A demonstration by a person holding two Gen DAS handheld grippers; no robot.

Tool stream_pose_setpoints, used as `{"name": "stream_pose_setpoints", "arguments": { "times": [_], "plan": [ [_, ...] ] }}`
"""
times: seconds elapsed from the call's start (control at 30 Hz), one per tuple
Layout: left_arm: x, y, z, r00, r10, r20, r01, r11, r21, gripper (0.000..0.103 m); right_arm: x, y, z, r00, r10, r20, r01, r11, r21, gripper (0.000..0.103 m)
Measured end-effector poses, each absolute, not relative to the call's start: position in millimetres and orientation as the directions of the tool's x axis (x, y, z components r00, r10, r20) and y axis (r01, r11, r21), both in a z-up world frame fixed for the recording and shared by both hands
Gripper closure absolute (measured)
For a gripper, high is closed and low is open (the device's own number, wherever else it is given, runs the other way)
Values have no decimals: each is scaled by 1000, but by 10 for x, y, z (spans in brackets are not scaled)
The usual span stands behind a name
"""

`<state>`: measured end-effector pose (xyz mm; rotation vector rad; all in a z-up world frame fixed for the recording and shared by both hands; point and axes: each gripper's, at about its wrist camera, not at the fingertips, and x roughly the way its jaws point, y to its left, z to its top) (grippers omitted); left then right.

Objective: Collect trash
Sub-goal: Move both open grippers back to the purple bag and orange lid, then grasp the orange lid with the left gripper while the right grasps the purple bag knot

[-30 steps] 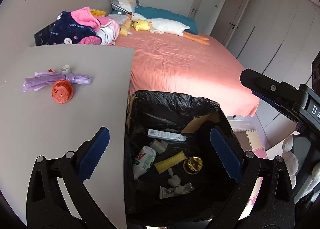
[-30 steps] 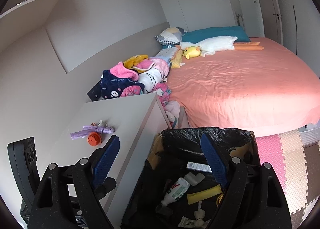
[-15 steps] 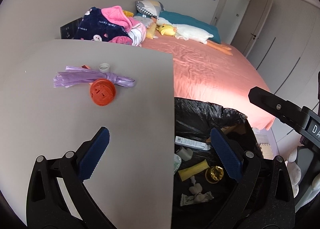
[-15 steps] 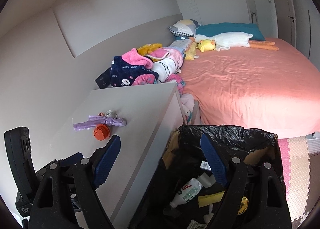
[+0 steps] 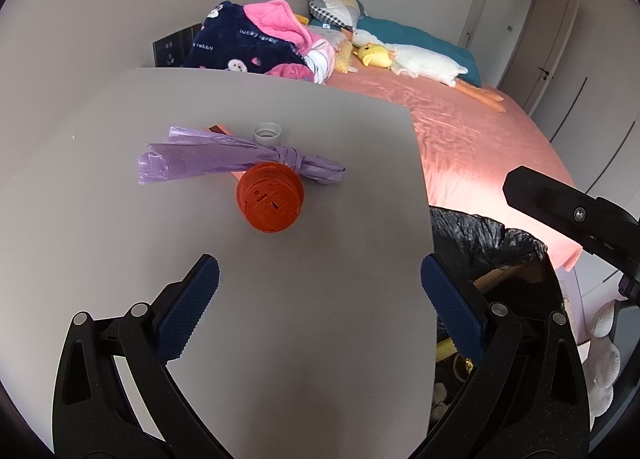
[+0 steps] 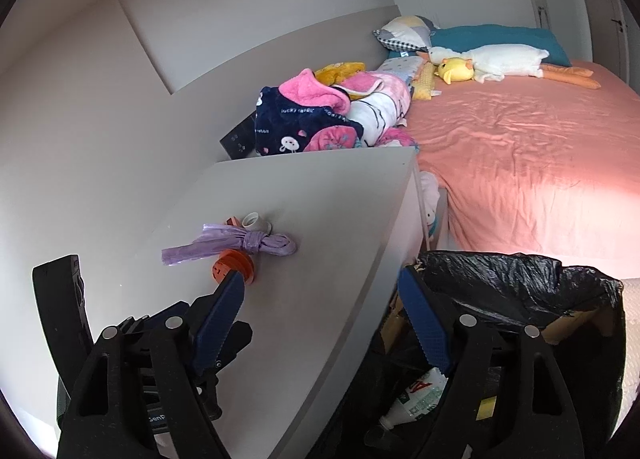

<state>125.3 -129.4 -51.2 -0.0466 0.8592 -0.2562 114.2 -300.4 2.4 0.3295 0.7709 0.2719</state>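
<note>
Left wrist view: your left gripper hangs over the near part of the grey table, jaws spread wide with nothing between them. Just beyond the fingertips an orange cap lies on its side. Touching its far edge is a purple bag, twisted and knotted into a strip that runs left to right. A small white cap stands behind the knot, and a bit of something red pokes out from under the bag's far side; you cannot tell what it is. To the right, off the table edge, sits the bin, lined in black plastic with cardboard at its rim. Little of its inside shows here, only a yellow scrap and pale bits low down. Your right gripper's black body reaches in from the right above the bin. Far behind lie a pink bed, a clothes pile and a plush goose.

Right wrist view: your right gripper straddles the table's right edge, jaws wide apart and empty. The bin is below on the right; in it you see a white bottle with red and green print and a yellow strip. On the table, the bag, orange cap and white cap sit clustered to the left, the orange cap just past your left fingertip. The left gripper shows low at the left.
</note>
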Motion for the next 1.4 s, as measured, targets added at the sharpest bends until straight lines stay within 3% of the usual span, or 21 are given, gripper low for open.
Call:
{"name": "stream_pose_setpoints", "arguments": {
  "times": [0.3,0.6,0.8,0.9,1.4],
  "plan": [
    [1509,-1207,-592,620,-190,-762,163,980,-112,7,1430,-2802,-81,636,410,-654,-170,901,399,42],
    [1734,-1167,-704,594,-174,-785,149,983,-105,22,1595,-2687,-163,612,409,-676,-190,907,376,46],
    [1833,-1104,-751,588,-181,-788,145,982,-118,38,1713,-2589,-204,598,410,-689,-204,909,363,46],
    [1858,-1076,-744,592,-204,-780,157,978,-136,59,1771,-2518,-229,590,409,-696,-215,911,353,46],
    [1668,-517,-686,613,-149,-776,49,987,-151,59,1997,-2000,-370,539,421,-730,-284,906,313,46]
  ]
}}
